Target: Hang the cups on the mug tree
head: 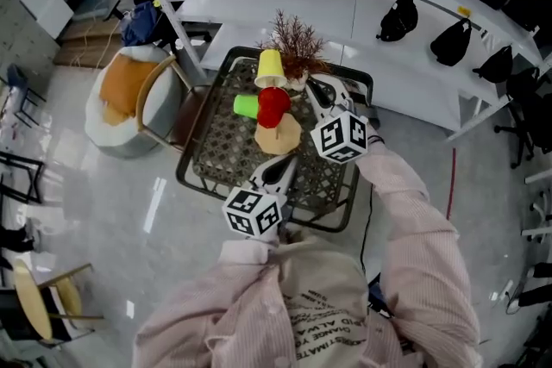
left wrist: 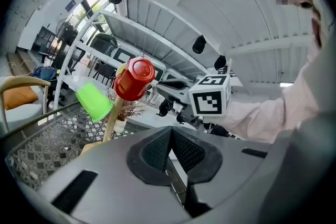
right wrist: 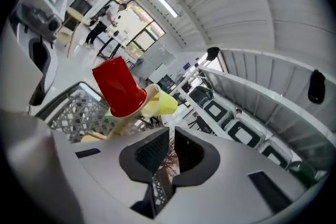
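At the near edge of the lattice-topped table (head: 210, 158), the left gripper (left wrist: 170, 129) has its 2 jaws pressed together with nothing between them. The right gripper (right wrist: 171, 131) sits farther in, just right of the mug tree (head: 278, 136). Its 2 jaws are drawn almost together, leaving only a thin slit that holds nothing. Each gripper carries 1 cube with black-and-white square markers, 2 cubes in all. These show patterns only, no words.

All 3 cups hang on the 1 wooden mug tree, which stands on its flat round base near the middle of the table. The red cup (head: 273, 103) is in the centre. The green cup (head: 246, 105) is just beside it on the left, and the yellow cup (head: 270, 70) is on the far side, tilted with its mouth toward the red one.

Behind the tree stands 1 dried reddish plant (head: 296, 39). To the left of the table is 1 chair with an orange cushion (head: 128, 84). On the white shelf (head: 405, 65) beyond lie 3 black bags (head: 397, 16). Print on the person's light shirt (head: 323, 319) appears upside down and cannot be read with certainty.
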`<state>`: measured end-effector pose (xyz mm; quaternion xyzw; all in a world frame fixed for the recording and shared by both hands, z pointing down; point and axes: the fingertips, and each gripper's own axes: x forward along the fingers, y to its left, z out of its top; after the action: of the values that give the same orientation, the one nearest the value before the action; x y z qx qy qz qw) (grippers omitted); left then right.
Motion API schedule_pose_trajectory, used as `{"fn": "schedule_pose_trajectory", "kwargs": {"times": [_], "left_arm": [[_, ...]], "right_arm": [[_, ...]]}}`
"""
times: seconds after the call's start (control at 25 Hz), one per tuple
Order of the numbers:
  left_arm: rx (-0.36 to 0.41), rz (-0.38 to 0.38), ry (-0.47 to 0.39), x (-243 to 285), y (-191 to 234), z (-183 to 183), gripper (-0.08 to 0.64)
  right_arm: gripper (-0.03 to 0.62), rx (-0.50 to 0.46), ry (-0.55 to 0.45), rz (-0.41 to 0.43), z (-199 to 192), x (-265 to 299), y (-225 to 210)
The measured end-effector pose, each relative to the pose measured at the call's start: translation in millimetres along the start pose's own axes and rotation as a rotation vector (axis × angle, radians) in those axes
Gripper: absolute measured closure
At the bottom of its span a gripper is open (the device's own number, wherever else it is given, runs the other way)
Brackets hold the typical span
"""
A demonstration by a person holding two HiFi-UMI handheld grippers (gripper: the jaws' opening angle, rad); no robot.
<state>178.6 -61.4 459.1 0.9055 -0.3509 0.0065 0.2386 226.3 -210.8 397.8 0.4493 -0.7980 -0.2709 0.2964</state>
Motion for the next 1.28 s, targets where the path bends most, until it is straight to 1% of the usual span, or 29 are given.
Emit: {"fn": "schedule_pose_trajectory", "kwargs": {"times": [0.16, 0.32, 0.44, 0.8, 0.92, 1.08, 1.28], "left_arm": [[0.028, -0.010, -0.010, -5, 1, 8, 0.561], [0.052, -0.019, -0.022, -13, 5, 16, 0.561], [0.058, -0.018, -0.029, -19, 8, 20, 0.561], [0.092, -0.007, -0.047, -37, 17, 32, 0.561], [0.107, 0.007, -0.054, -44, 21, 37, 0.561], [0.128, 0.052, -0.077, -55, 31, 49, 0.561], [0.132, 0.120, -0.101, -70, 47, 59, 0.561]], "right_arm": [[0.579, 0.238, 0.015, -0.008, -6, -22, 3], [0.592, 0.431, 0.007, 0.074, -5, -42, 22], [0.592, 0.564, -0.006, 0.099, -5, -54, 31], [0.592, 0.829, -0.034, 0.108, -4, -83, 54], [0.592, 0.880, -0.039, 0.097, -3, -92, 62], [0.594, 0.945, -0.060, 0.073, 3, -101, 67], [0.594, 0.986, -0.084, 0.044, 8, -109, 67]]}}
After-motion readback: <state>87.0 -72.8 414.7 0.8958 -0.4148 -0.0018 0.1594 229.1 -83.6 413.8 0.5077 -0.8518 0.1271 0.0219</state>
